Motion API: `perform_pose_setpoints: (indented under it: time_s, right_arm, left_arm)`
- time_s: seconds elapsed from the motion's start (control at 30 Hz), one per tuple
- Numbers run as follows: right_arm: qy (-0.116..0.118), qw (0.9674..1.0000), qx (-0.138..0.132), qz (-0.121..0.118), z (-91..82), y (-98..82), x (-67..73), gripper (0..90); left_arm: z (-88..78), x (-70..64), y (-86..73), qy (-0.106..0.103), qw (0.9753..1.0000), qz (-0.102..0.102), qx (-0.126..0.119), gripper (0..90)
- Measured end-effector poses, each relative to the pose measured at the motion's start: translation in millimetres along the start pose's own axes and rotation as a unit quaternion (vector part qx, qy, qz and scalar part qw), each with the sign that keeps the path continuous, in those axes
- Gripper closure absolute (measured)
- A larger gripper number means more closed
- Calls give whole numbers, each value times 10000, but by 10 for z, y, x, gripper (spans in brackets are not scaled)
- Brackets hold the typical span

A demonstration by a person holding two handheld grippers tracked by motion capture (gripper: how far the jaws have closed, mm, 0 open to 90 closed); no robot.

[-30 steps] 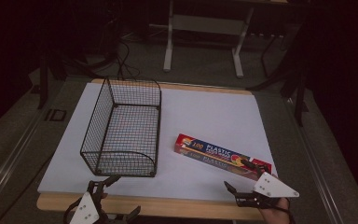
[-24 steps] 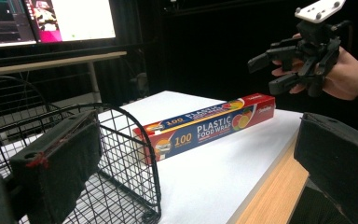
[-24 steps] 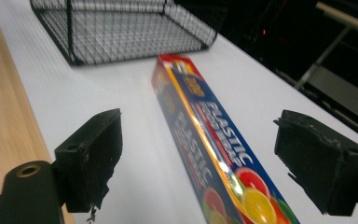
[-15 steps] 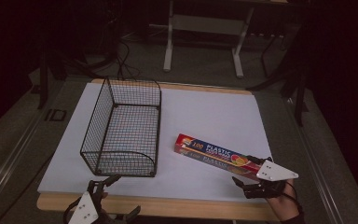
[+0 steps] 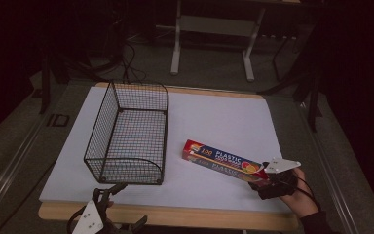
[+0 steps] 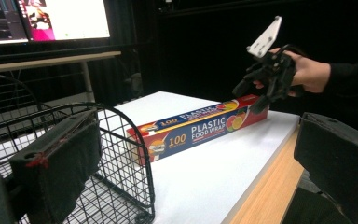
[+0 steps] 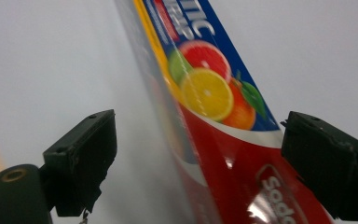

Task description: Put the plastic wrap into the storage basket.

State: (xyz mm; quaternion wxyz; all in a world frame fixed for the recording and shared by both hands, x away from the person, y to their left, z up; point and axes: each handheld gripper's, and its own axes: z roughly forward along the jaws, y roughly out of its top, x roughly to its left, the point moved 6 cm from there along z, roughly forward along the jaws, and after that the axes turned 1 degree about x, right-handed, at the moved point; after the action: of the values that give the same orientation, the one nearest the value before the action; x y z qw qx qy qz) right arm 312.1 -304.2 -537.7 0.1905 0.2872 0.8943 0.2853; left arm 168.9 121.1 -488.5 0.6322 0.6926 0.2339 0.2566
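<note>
Food wrap box (image 5: 224, 161) lies flat on the white table (image 5: 214, 122), near the right front edge, just right of the wire basket (image 5: 126, 136). Right gripper (image 5: 268, 181) is at the box's near end, jaws spread wide and straddling it; the right gripper view shows a gap on both sides, no contact. Left gripper (image 5: 108, 195) sits at the front table edge by the basket's near corner, jaws apart, holding nothing.
</note>
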Motion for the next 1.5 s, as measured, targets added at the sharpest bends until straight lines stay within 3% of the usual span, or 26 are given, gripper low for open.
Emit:
perform_pose_setpoints:
  time_s: [0.07, 0.13, 0.33, 0.47, 0.67, 0.83, 0.97, 1.07, 1.13, 1.2, 1.5]
  right_arm:
    - [-271, 9994, 144, -176, 41, 8, -34, 103]
    - [-241, 9989, 307, -249, 71, 19, -57, 103]
    - [-51, 9969, 755, -195, 170, 59, -113, 93]
    - [88, 9947, 977, -306, 197, 111, -145, 93]
    - [407, 9887, 1380, -422, 262, 182, -169, 97]
    - [515, 9832, 1654, -583, 311, 255, -175, 127]
    - [678, 9786, 1827, -662, 347, 318, -164, 128]
    - [687, 9773, 1876, -698, 369, 353, -167, 135]
    - [835, 9727, 2024, -773, 418, 401, -138, 139]
    - [872, 9703, 2090, -854, 449, 426, -112, 145]
    - [979, 9699, 1993, -996, 548, 567, -46, 172]
  left_arm:
    - [1, -2, -2, -11, 10000, -7, 8, 14]
    - [2, -1, -4, -13, 10000, -15, 14, 15]
    - [5, -9, -6, -50, 10000, -18, 22, 14]
    - [5, -9, -7, -63, 10000, -28, 23, 14]
    - [5, -10, -8, -73, 10000, -36, 26, 15]
    - [5, -7, -10, -50, 10000, -16, 30, 14]
    - [3, -8, -7, -47, 10000, -13, 22, 14]
    - [3, -7, -9, -37, 10000, -7, 27, 14]
    - [2, -7, -10, -38, 10000, 2, 34, 14]
    - [2, -8, -9, -35, 10000, 7, 34, 14]
    - [-1, -9, -8, -49, 10000, 13, 30, 14]
